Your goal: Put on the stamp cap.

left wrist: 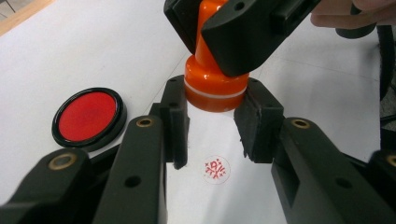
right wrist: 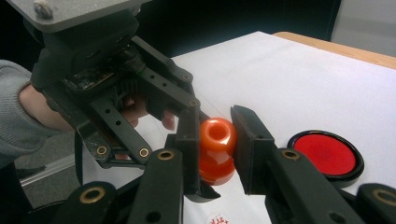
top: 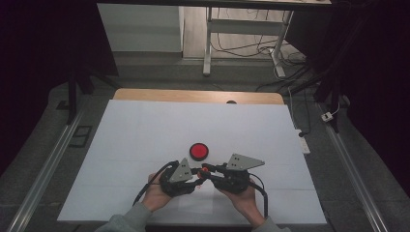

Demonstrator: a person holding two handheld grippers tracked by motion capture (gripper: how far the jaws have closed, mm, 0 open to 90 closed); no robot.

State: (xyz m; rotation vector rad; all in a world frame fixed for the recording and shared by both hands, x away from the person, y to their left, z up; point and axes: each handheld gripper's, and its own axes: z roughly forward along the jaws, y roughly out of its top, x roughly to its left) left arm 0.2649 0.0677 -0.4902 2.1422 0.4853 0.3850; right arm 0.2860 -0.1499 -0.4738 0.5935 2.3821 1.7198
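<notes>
- The orange stamp (left wrist: 212,88) hangs near the top centre of the left gripper view, lifted a little off the white sheet (top: 145,140); in the high view it is the small orange spot (top: 204,168) low in the middle, between the two tools.
- It looks like a light, stiff piece of glossy plastic, so probably slippery. The narrow neck above the broad base seems the safest place to pinch, and the inked face underneath is best left untouched.
- The right gripper (right wrist: 215,140) has its jaws narrowed onto the upper handle, pads pressing on either side of it.
- The left gripper (left wrist: 212,123) is closed in on the broad base, one pad touching each flank, so both tools hold the stamp together.
- In the high view the two hands come up from the bottom edge, forearms angled inward, the left hand (top: 155,195) and the right hand (top: 244,200) held close with the tool tips meeting.
- A round red print (left wrist: 216,169) sits on the sheet directly under the stamp.
- The ink pad (top: 198,151), red in a black rim, lies open just beyond the grippers, at the left edge in the left gripper view.
</notes>
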